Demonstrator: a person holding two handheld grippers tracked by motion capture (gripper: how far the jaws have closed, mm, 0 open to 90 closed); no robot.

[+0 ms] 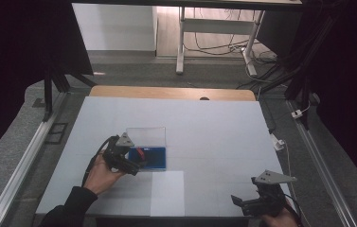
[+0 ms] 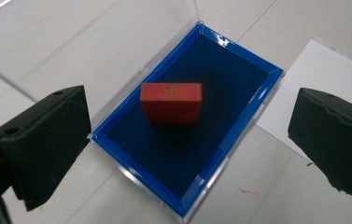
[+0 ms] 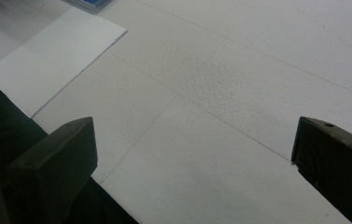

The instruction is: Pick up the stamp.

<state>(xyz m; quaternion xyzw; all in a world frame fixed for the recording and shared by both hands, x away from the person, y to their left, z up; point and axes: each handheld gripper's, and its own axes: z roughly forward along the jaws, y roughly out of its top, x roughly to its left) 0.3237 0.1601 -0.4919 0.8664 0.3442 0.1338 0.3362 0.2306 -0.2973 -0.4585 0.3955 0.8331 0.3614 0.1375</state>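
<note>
Fingers of the left gripper stand apart, the red block just beyond them in the blue case; right gripper open, far right.

Red block bearing a small gold cross mark; box with bright blue rim, dark navy lining and clear lid; black gripper jaws; pale grey table; white paper sheet.
</note>
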